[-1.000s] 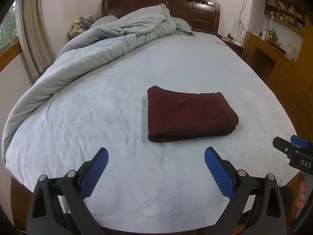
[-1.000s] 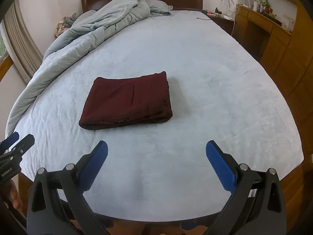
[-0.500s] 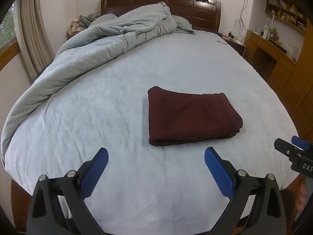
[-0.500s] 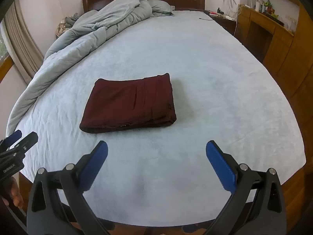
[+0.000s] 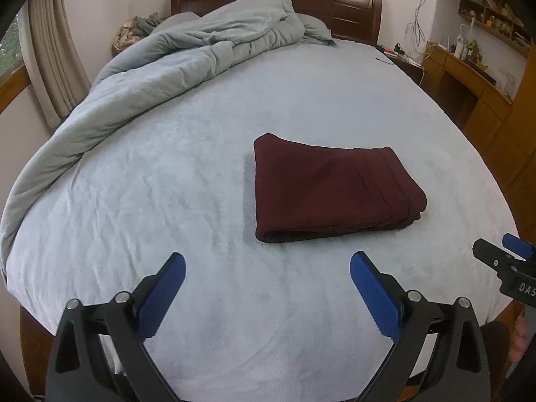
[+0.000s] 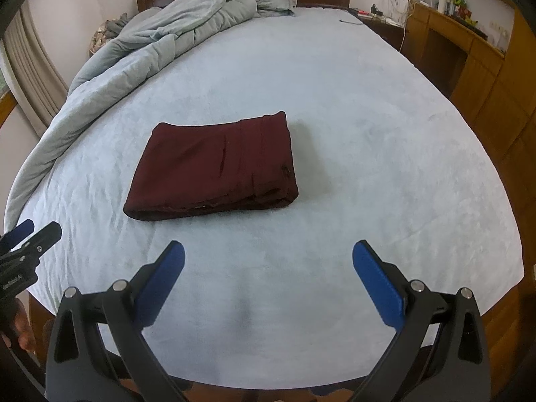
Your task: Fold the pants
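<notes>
The dark maroon pants (image 5: 330, 189) lie folded in a flat rectangle on the light blue bed sheet (image 5: 187, 167). They also show in the right wrist view (image 6: 214, 167). My left gripper (image 5: 268, 261) is open and empty, held back from the pants over the near part of the bed. My right gripper (image 6: 268, 251) is open and empty, also back from the pants. The right gripper's tip shows at the right edge of the left wrist view (image 5: 502, 258). The left gripper's tip shows at the left edge of the right wrist view (image 6: 30, 234).
A rumpled grey-blue duvet (image 5: 187, 53) is heaped along the far left of the bed, up to the dark wooden headboard (image 5: 335, 3). Wooden desk and cabinets (image 6: 469, 53) stand to the right. Curtains (image 5: 53, 67) hang at the left.
Both grippers have drawn slightly back and up from the bed, so the folded pants look a little farther away. The pants have not moved. Both grippers stay open.
</notes>
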The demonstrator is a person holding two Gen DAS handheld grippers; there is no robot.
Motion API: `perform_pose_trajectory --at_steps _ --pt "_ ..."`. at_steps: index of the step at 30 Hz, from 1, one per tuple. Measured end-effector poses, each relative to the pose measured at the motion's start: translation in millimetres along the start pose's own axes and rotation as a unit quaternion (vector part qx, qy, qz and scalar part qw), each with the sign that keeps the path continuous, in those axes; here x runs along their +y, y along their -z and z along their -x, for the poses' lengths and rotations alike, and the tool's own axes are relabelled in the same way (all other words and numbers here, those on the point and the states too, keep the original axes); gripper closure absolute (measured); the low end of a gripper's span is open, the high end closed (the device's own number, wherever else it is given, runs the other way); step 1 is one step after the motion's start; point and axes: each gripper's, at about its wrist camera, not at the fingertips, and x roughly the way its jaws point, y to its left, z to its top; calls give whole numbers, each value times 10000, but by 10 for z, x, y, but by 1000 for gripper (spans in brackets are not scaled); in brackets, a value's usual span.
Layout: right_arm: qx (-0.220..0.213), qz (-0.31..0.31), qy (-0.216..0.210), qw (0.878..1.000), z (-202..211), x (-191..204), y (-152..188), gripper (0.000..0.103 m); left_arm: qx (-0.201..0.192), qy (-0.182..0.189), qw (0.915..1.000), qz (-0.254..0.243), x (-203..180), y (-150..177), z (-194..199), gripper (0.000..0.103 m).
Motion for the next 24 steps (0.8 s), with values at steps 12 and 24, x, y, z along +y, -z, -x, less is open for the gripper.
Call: perform_pose_trajectory --at_steps 12,24 --pt "53 -34 3 10000 -65 -13 19 3 18 -46 10000 -54 -31 -1 -53 4" --pt "-13 -45 18 10000 -29 2 48 3 67 58 10000 -37 -41 -10 -13 4"
